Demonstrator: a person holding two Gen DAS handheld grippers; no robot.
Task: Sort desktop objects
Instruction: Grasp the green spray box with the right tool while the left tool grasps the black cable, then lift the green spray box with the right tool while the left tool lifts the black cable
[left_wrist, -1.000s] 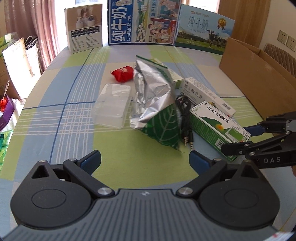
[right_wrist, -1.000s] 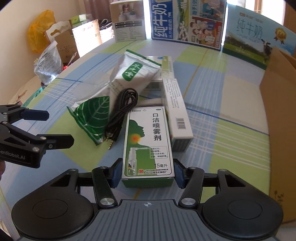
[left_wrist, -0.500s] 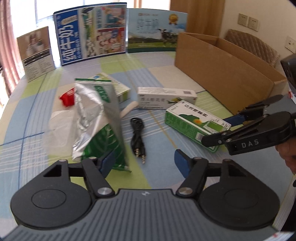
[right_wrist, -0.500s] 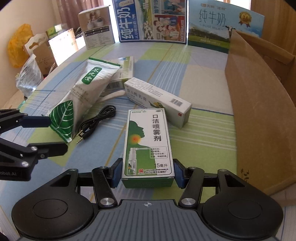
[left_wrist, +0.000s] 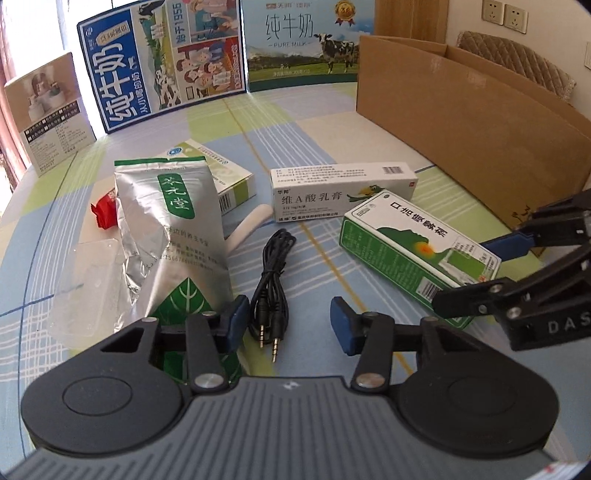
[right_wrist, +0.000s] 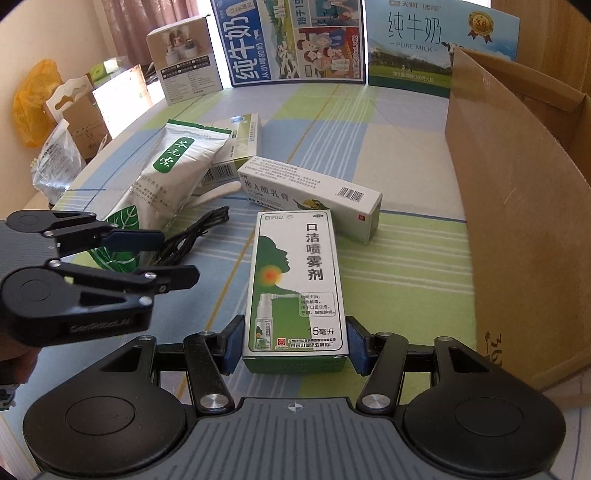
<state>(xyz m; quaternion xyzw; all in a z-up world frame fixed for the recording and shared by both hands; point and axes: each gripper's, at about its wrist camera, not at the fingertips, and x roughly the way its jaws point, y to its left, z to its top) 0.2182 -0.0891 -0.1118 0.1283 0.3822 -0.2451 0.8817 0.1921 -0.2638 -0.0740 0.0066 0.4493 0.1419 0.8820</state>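
Observation:
My right gripper (right_wrist: 293, 349) is shut on the near end of a green and white spray box (right_wrist: 297, 288), which also shows in the left wrist view (left_wrist: 413, 254) with that gripper (left_wrist: 476, 269) at its right end. My left gripper (left_wrist: 288, 325) is open and empty, its jaws on either side of the plug end of a black audio cable (left_wrist: 269, 280). It shows at the left of the right wrist view (right_wrist: 166, 254). A silver and green pouch (left_wrist: 177, 236) lies left of the cable. A white cream box (left_wrist: 340, 192) lies beyond.
An open cardboard box (left_wrist: 465, 122) stands on the right. A clear plastic tray (left_wrist: 85, 284), a red packet (left_wrist: 105, 214) and a white and green box (left_wrist: 221, 173) lie at the left. Milk cartons (left_wrist: 162, 62) stand along the far edge of the checked tablecloth.
My left gripper has swung right and moved in over the cable plugs. My right gripper has kept hold of the spray box and turned toward the cardboard box.

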